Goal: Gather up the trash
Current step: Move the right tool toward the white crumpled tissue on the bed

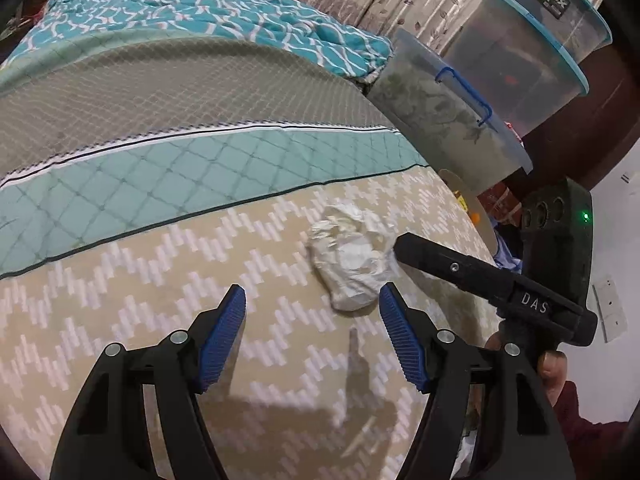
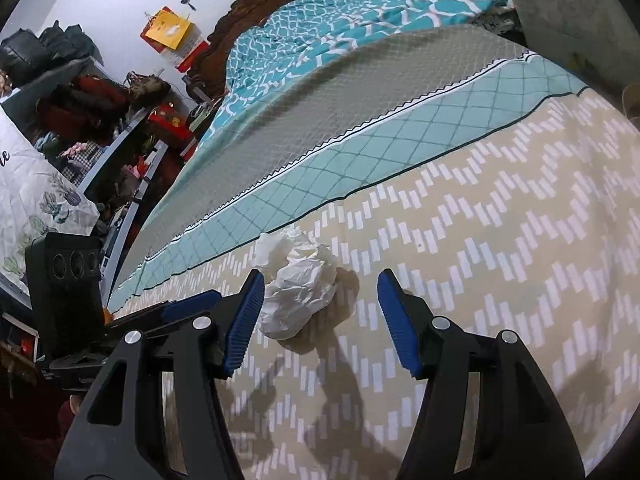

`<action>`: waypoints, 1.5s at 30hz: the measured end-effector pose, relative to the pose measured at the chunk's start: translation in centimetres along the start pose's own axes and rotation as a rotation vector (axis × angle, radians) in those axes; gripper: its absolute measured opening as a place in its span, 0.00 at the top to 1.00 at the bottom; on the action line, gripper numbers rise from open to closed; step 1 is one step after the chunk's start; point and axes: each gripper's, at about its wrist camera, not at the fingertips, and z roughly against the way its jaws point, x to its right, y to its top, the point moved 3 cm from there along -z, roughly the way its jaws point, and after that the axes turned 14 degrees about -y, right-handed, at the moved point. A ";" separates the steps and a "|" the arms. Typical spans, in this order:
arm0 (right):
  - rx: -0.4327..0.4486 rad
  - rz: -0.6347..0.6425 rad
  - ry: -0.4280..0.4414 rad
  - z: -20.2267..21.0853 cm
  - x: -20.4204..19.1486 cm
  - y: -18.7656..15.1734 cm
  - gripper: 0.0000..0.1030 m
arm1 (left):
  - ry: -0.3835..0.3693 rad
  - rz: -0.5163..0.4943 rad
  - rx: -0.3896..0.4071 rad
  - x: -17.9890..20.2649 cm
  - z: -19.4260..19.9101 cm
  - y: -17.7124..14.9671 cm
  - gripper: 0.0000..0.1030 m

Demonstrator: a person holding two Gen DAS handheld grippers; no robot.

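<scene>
Crumpled tissue (image 1: 352,264) lying on bed cover (image 1: 160,300), not yet picked up. Left claw (image 1: 312,304) spread wide, empty, just beside it. Right claw (image 2: 320,294) gaping too, wad against left finger. Collection barely begun; no bin seen.

Domestic bedroom: made bed (image 2: 500,216) under the claws, teal blanket (image 1: 200,12) beyond, carved headboard (image 2: 256,4) further off, cluttered shelves (image 2: 100,128) left, stacked storage tubs (image 1: 520,60) right
</scene>
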 end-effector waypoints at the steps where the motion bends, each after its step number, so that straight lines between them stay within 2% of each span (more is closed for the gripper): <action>1: 0.001 0.002 0.004 -0.1 -0.1 0.1 0.40 | 0.006 0.006 0.005 -0.4 0.5 -0.2 0.36; 8: 0.006 0.025 -0.002 -1.0 -1.4 -0.1 0.33 | 0.079 0.049 0.074 -2.7 5.2 -1.7 0.36; 15: 0.002 0.091 -0.022 -2.0 -4.3 -1.1 0.30 | 0.152 0.113 0.145 -5.4 10.9 -4.0 0.36; 22: 0.030 0.160 -0.095 -2.5 -5.9 -2.0 0.28 | 0.254 0.175 0.282 -7.7 20.0 -7.0 0.36; 27: 0.059 0.179 -0.136 -2.4 -6.5 -2.5 0.21 | 0.361 0.240 0.405 -9.0 28.7 -11.5 0.36; 29: 0.095 0.154 -0.157 -1.8 -6.4 -2.5 0.20 | 0.442 0.297 0.469 -9.8 33.2 -14.4 0.36; 33: 0.280 0.066 -0.257 1.1 -5.5 -2.5 0.15 | 0.563 0.426 0.568 -11.7 39.9 -19.9 0.36; 35: 0.352 0.067 -0.286 2.6 -5.7 -2.8 0.14 | 0.545 0.475 0.623 -12.2 42.0 -22.1 0.36; 37: 0.380 0.068 -0.288 3.6 -6.1 -3.0 0.14 | 0.537 0.465 0.645 -11.8 42.3 -22.7 0.36; 39: 0.382 0.080 -0.277 4.2 -6.8 -3.3 0.14 | 0.534 0.411 0.625 -11.3 41.2 -22.3 0.36; 42: 0.382 0.107 -0.267 5.0 -7.9 -4.5 0.13 | 0.460 0.321 0.555 -10.5 37.2 -19.9 0.36; 45: 0.347 0.166 -0.255 4.9 -9.4 -6.4 0.12 | 0.376 0.264 0.476 -10.1 31.3 -16.9 0.36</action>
